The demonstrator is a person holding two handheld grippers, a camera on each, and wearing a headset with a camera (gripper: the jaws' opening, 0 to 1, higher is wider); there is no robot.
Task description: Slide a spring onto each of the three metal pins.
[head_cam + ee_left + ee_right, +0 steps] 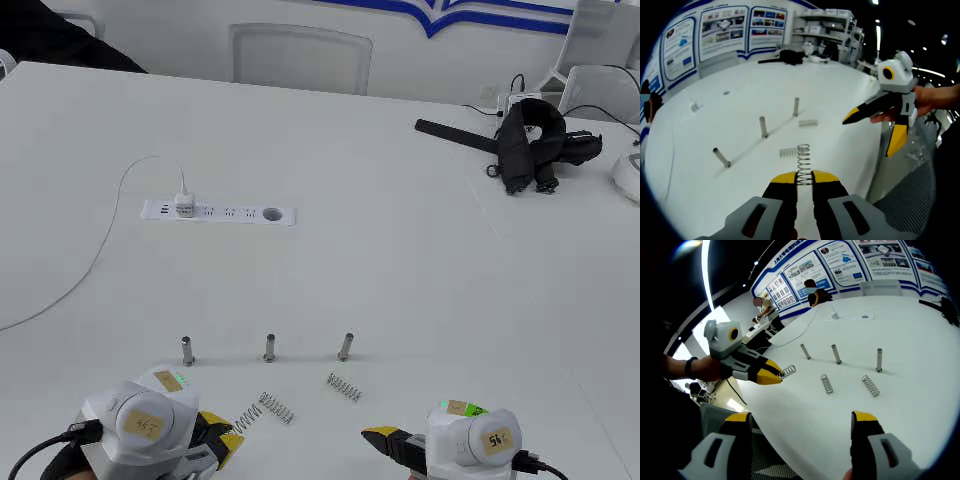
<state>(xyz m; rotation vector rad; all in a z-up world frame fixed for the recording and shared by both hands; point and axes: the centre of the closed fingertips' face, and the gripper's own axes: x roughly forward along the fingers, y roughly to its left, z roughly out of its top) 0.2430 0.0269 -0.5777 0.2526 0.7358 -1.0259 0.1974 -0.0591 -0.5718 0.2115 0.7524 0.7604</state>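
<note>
Three springs are in view. One, the held spring (803, 161), is clamped at its lower end between the yellow tips of the left hand-held gripper (800, 178) and stands out from the jaws above the bench (400, 250). In the head view it is thin and hard to make out beside the jaw.

Two more lie flat on the bench. The middle spring (276, 407) is in front of the middle pin (269, 347), and the right spring (343, 386) is near the foot of the right pin (345, 346). With the left pin (187, 350) this makes three metal pins, upright in one row, apart from one another, all bare.

The right hand-held gripper (802, 424) has its jaws wide apart, with only the bench between them. In the head view both grippers are cut off by the lower edge.

Further back on the bench lie one white power strip (218, 212) with one plug in it, one thin white cable (95, 260), and one black strapped device (530, 140) whose kind I cannot tell. Two people (815, 292) stand far back in the right gripper view, too small to make out.
</note>
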